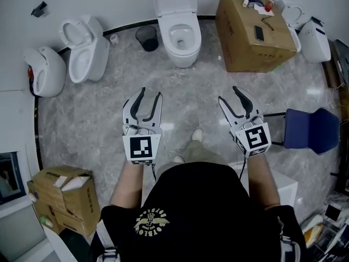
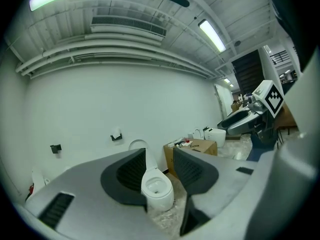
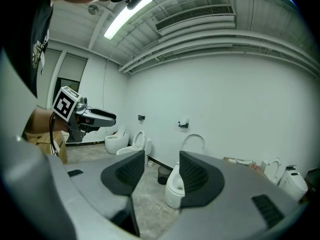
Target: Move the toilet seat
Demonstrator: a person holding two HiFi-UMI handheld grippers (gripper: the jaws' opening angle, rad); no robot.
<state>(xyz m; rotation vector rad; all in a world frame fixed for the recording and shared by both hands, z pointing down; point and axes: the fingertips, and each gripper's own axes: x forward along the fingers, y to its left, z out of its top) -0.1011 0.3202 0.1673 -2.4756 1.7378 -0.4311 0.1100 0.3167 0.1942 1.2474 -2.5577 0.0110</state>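
Note:
A white toilet stands against the far wall with its seat and lid raised upright. My left gripper hangs open above the marble floor, well short of the toilet, with nothing between its jaws. My right gripper is level with it to the right, also open and empty. In the left gripper view the toilet shows far off between the open jaws of the left gripper. In the right gripper view the right gripper frames the toilet and its raised lid.
A black waste bin sits left of the toilet and a large cardboard box right of it. Two more toilets stand at the left wall, others at the far right. A blue chair is on the right, cardboard boxes at lower left.

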